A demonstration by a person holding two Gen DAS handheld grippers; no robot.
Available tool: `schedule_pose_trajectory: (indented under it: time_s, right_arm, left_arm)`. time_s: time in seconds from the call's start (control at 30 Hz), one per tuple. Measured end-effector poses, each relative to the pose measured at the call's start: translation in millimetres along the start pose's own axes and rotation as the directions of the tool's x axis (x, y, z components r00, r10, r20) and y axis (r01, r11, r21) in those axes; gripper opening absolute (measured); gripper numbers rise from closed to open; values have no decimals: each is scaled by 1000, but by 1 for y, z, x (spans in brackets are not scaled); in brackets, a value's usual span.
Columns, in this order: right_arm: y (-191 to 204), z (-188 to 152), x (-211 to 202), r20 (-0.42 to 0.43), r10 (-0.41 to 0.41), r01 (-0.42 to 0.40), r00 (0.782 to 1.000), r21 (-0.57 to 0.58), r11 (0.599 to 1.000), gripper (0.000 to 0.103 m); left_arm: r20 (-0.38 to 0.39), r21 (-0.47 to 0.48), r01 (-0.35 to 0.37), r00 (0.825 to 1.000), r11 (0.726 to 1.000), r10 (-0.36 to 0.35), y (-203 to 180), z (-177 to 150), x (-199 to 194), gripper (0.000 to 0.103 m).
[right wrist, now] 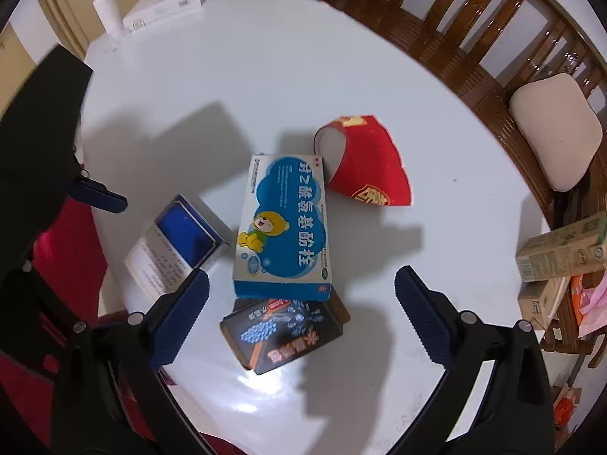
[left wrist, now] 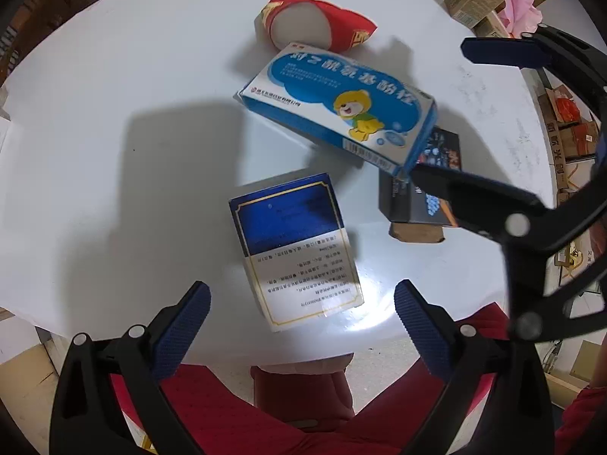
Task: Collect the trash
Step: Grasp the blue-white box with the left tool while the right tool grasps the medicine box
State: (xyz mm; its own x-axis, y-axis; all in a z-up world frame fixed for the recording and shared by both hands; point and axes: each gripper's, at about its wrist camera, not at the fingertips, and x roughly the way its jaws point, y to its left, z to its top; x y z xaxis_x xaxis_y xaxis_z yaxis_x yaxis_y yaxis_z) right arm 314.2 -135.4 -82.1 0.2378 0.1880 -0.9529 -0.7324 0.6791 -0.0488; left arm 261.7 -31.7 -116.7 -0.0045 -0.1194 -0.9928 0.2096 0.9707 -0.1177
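Several pieces of trash lie on a white round table point(left wrist: 114, 94). A blue and white box with a bear point(left wrist: 337, 110) point(right wrist: 284, 223) rests partly on a black box point(left wrist: 421, 193) point(right wrist: 282, 331). A dark blue and white box point(left wrist: 294, 246) point(right wrist: 178, 242) lies near the table's front edge. A crushed red paper cup point(left wrist: 318, 24) point(right wrist: 364, 161) lies beyond them. My left gripper point(left wrist: 301, 326) is open just above the dark blue box. My right gripper point(right wrist: 301, 318) point(left wrist: 440, 110) is open over the black box.
Wooden chairs point(right wrist: 455, 19) with a beige cushion point(right wrist: 554, 129) ring the far side of the table. Cardboard cartons point(right wrist: 557, 261) stand at the right. A white roll point(right wrist: 108, 9) and a flat white box point(right wrist: 163, 7) sit at the far table edge. Red clothing point(left wrist: 265, 409) lies below the near edge.
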Motion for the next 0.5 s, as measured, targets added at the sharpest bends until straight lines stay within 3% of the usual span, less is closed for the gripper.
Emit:
schedule_pose_trajectory:
  time_s: [0.3, 0.5]
  right_arm:
    - [7, 11, 38, -33, -11, 10, 999, -50, 999, 95]
    - [9, 11, 52, -49, -15, 13, 999, -48, 999, 68]
  left_arm:
    - [-27, -15, -1, 1000, 1000, 1, 4, 0, 17, 95]
    - [-46, -23, 6, 999, 1000, -7, 6, 1, 27, 95]
